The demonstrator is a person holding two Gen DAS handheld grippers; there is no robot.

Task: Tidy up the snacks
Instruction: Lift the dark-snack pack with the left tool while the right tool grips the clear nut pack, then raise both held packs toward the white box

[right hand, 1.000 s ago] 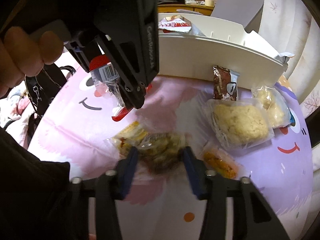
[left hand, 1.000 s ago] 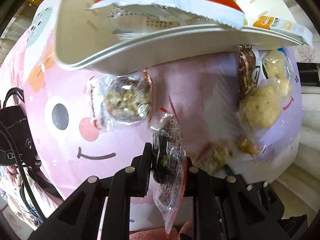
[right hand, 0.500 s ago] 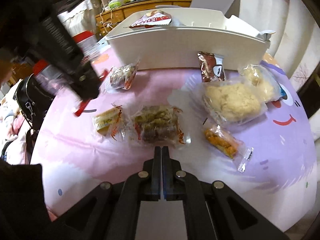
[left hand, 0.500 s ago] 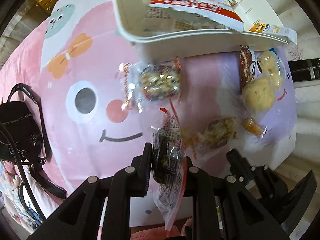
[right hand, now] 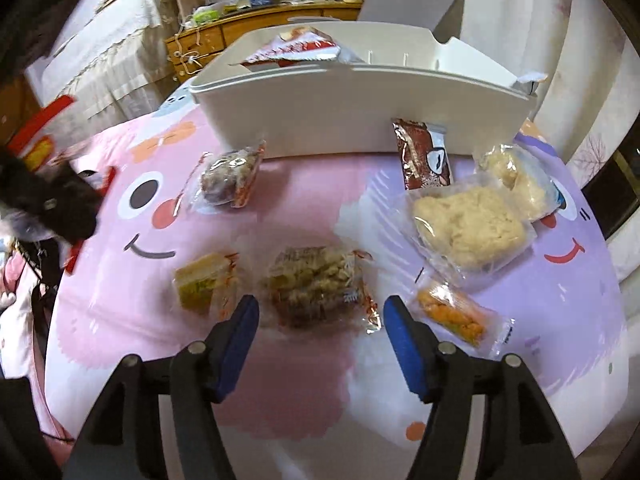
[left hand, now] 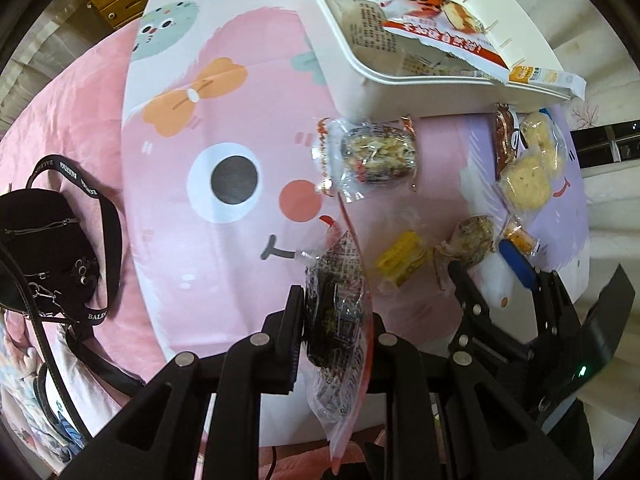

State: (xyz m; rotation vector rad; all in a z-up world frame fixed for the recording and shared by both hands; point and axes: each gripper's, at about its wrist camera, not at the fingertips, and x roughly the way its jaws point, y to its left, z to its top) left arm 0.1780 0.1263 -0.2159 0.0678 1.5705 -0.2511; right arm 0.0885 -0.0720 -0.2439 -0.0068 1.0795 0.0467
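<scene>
Left wrist view: left gripper (left hand: 334, 316) pinched dark clear-wrapped snack packet (left hand: 336, 308), held above pink cloth (left hand: 240, 272). Right gripper (right hand: 320, 312) jaws opening, straddling nut-bar packet (right hand: 316, 284), pads not yet pressing.

Step judged: pick-and-load into white bin (right hand: 352, 116).

Next: close on bar, lift over bin's near wall.

Neighbouring yellow packet (right hand: 204, 284) close; clearance tight.

Left tongs (right hand: 48, 200) and their packet (right hand: 40, 136) blurred, edge-cropped

Home room, wooden dresser (right hand: 256, 26) (cluttered top), cartoon tablecloth (right hand: 320, 208), curtains (right hand: 592, 60)
</scene>
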